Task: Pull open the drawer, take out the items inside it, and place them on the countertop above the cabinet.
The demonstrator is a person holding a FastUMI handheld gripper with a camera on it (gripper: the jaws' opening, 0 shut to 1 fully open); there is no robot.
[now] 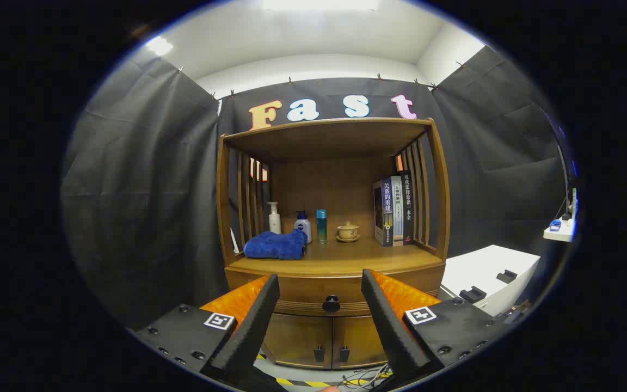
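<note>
The gripper (320, 294) hung released before a wooden cabinet (333, 283), its fingers spread apart and holding nothing. Dead ahead, framed between the two fingers and a little beyond their tips, sat the dark round knob (331, 303) of the drawer (324, 298), which was shut; whatever lay inside it could not be seen. The drawer front ran crosswise to the fingers, so the pull would likely have to come straight back toward the gripper, with the knob taken between the fingers first. Nothing stood between gripper and knob.

Just above the drawer lay the worktop (340, 262), where the items were to go. Beyond the left finger rested a folded blue towel (275, 245), with a white pump bottle (274, 218), a second white bottle (303, 225) and a teal bottle (321, 226) behind it. A small lidded cup (348, 231) stood near the middle, and a row of books (394, 209) stood upright beyond the right finger. The bare strip along the front edge looked the likeliest landing spot.

Below the drawer, two cupboard doors (324, 340) were closed. A white box (487, 275) sat off beyond the right finger, apart from the cabinet
</note>
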